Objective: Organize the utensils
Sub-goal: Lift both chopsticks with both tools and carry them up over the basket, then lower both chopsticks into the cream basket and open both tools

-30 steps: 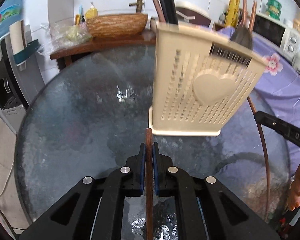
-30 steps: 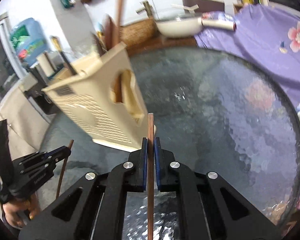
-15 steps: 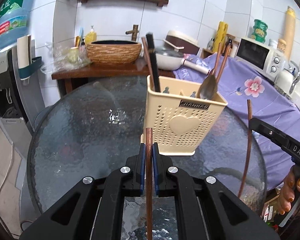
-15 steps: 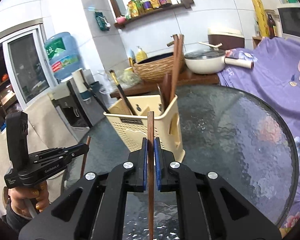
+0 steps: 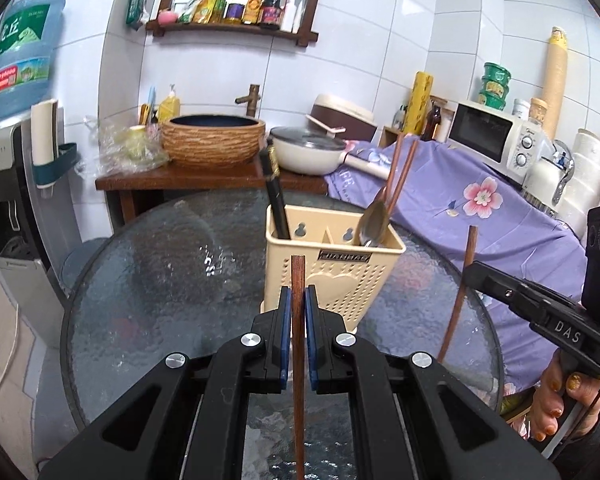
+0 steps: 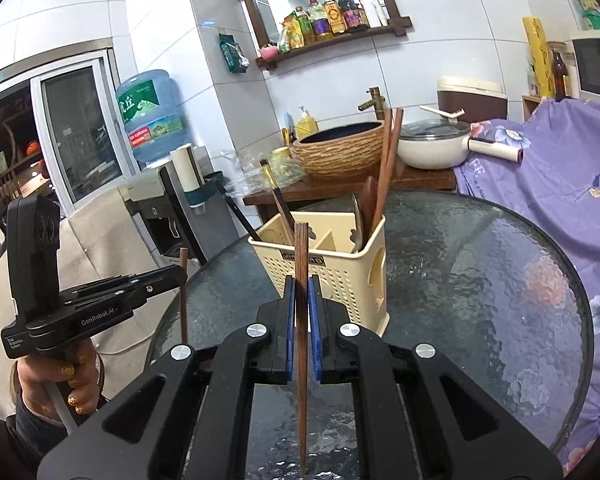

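A cream slotted utensil caddy (image 5: 332, 276) (image 6: 340, 280) stands on the round glass table (image 5: 160, 280) (image 6: 480, 280). Black chopsticks (image 5: 274, 196) lean in its left compartment. A metal spoon (image 5: 374, 222) and two brown chopsticks (image 5: 400, 172) stand in its right one. My left gripper (image 5: 298, 294) is shut on an upright brown chopstick (image 5: 297, 272), held above the table on the near side of the caddy. My right gripper (image 6: 301, 280) is shut on a second brown chopstick (image 6: 301, 248). Each gripper also shows in the other's view, the right gripper (image 5: 476, 272) and the left gripper (image 6: 176, 274).
A purple floral cloth (image 5: 500, 220) covers the counter to the right, with a microwave (image 5: 496, 140) on it. Behind the table a wooden stand bears a woven basin (image 5: 214, 140) and a white pan (image 5: 308, 152). A water dispenser (image 5: 4, 184) stands at the left.
Both grippers have risen and drawn back from the caddy, each keeping its chopstick. The caddy now looks smaller and farther off, and the wall and shelf have come into sight.
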Available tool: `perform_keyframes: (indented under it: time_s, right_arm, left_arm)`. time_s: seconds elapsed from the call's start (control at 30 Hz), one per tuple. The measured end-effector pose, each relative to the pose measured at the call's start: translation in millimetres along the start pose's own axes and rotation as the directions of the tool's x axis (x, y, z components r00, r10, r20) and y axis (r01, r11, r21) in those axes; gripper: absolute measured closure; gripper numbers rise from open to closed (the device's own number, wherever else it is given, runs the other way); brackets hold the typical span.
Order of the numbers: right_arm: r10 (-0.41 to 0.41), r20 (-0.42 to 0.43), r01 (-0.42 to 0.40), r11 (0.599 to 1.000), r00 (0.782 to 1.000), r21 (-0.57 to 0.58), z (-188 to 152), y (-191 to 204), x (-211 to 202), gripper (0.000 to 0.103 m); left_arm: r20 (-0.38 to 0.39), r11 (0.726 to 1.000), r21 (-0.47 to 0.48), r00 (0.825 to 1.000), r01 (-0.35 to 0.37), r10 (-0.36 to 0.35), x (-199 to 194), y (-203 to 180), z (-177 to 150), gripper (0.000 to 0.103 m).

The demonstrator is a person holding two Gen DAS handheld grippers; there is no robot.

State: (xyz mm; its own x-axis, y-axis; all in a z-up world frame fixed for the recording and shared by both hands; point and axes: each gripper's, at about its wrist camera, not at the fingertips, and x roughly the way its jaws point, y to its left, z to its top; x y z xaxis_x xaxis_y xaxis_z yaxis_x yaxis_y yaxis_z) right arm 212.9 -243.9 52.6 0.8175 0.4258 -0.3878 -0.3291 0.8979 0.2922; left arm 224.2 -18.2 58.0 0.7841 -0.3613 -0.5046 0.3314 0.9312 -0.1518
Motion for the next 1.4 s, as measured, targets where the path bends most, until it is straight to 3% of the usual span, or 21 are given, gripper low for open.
perform_keyframes:
  time_s: [0.37,0.57,0.8,1.03,1.17,1.4]
  right_arm:
    - [0.009,0.037,-0.007,0.998,0.999,-0.057,28,15,-9,0.096]
    - [0.023,0.095,-0.017,0.998,0.995,-0.064,60,23,-18,0.096]
    - [0.012,0.194,0.008,0.995,0.981,-0.103,118,39,-29,0.096]
    - [-0.055,0.305,0.092,0.99,0.951,-0.108,159,43,-16,0.096]
    - [-0.123,0.348,0.169,0.98,0.929,-0.104,156,35,5,0.096]
    - [-0.165,0.286,0.187,0.981,0.944,-0.053,122,11,43,0.096]
  left_arm:
    - [0.059,0.999,0.029,0.998,0.014,-0.016,-14,-9,24,0.097]
    - [0.105,0.999,0.029,0.994,0.03,-0.033,-26,-10,50,0.097]
    - [0.215,0.999,0.032,0.975,0.043,-0.049,-55,-19,110,0.097]
    - [0.322,0.999,-0.008,0.946,-0.049,0.049,-48,-23,163,0.097]
    - [0.337,0.995,-0.046,0.936,-0.091,0.101,-22,-22,169,0.097]
    - [0.269,0.993,-0.042,0.956,-0.109,0.116,24,-20,135,0.097]
